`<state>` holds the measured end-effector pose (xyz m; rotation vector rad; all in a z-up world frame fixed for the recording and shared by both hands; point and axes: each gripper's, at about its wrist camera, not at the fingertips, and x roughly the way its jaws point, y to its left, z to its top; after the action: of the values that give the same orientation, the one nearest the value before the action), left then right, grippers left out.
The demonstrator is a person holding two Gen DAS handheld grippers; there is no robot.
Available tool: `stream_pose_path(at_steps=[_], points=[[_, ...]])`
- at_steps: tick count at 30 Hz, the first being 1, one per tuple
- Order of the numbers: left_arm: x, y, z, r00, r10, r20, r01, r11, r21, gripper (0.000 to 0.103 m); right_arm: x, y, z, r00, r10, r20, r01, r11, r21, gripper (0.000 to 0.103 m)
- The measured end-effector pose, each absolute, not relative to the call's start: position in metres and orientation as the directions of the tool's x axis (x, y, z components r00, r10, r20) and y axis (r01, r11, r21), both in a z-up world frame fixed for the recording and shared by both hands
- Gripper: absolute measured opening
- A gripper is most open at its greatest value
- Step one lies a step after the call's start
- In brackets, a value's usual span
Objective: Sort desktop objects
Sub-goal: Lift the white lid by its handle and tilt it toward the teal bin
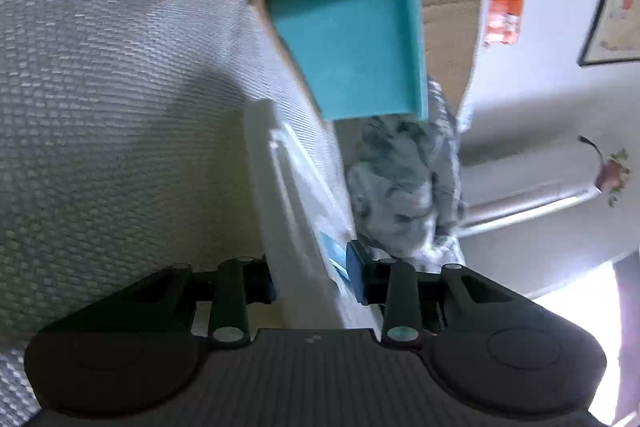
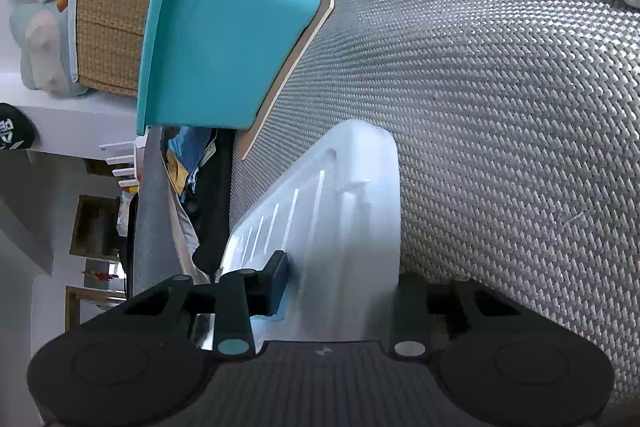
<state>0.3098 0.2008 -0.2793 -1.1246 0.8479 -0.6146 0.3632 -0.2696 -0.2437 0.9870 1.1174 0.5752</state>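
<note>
A: Left wrist view: the left gripper [image 1: 312, 281] clamps the wall of a translucent white bin [image 1: 296, 227], one finger on either side of it.

B: And the right gripper [image 2: 340, 287]?

A: It grips the same kind of white plastic bin [image 2: 352, 195], its jaws drawn narrow on the rim; one finger [image 2: 278, 285] presses the ribbed inner face, the other is hidden behind the wall.

B: What lies beyond?

A: A teal bin [image 1: 352, 39] stands past the white one in both views, on a thin board, just beside it. Grey woven fabric [image 2: 500, 107] covers the worktop. Crumpled grey cloth [image 1: 404, 187] sits past the edge.
</note>
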Motion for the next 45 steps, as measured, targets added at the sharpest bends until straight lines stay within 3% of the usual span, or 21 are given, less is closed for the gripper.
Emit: stream_pose_path(at_steps=[16,22,28,45], points=[[0.311,0.208,-0.269,0.581,-0.78,-0.233,0.038,0.313,-0.949,0.035,0.365,-0.274,-0.241,0.347,0.817,-0.46,0.126,0.446,0.886,0.039],[0.311,0.214,-0.257,0.592,-0.771,-0.235,0.062,0.334,-0.941,0.038,0.366,-0.268,-0.212,0.387,0.801,-0.456,0.01,0.491,0.871,0.037],[0.312,0.204,-0.242,0.595,-0.732,-0.332,0.081,0.465,-0.882,0.041,0.364,-0.257,-0.191,0.42,0.762,-0.494,-0.091,0.576,0.812,0.036],[0.31,0.203,-0.198,0.645,-0.703,-0.299,0.177,0.518,-0.837,0.042,0.365,-0.248,-0.158,0.506,0.749,-0.428,-0.225,0.593,0.773,0.037]])
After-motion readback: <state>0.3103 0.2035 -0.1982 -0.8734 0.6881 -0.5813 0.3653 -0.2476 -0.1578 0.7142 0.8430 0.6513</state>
